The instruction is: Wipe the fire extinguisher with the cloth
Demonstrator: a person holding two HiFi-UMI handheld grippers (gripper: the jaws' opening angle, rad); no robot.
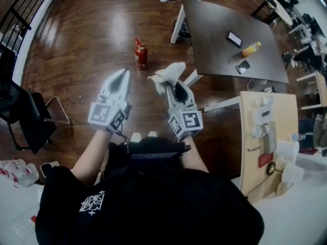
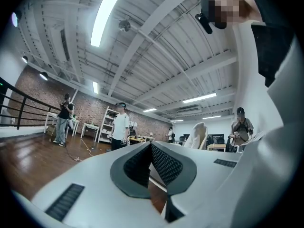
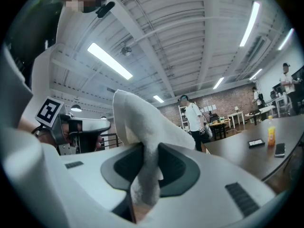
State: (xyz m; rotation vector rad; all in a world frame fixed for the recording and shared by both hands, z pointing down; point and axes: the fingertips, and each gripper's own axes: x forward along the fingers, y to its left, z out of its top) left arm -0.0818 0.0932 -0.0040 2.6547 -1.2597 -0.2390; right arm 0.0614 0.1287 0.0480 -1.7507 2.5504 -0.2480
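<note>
Closest to the head camera is the person's black top (image 1: pixel 153 208), and past it both tongs are held out side by side over the wooden floor (image 1: pixel 82 60). The right tongs (image 1: pixel 171 83) are clamped on the white cloth (image 1: pixel 166 74), which bunches and flops out past the tips. The left tongs (image 1: pixel 124 72) are pressed together with nothing between them. Ahead, the red fire extinguisher (image 1: pixel 140 52) stands upright on the floor, well apart from both and just off the near corner of the dark table (image 1: pixel 225 60).

The step in hand looks like carrying the cloth to the cylinder. It would go best with the loose fold laid flat on the red body, not the hard tips, while the left tongs steady the top so it cannot topple. Open floor lies to its left and front; the table's white leg (image 1: pixel 177 24) crowds the right, and the black chair (image 1: pixel 30 119) sits well clear
</note>
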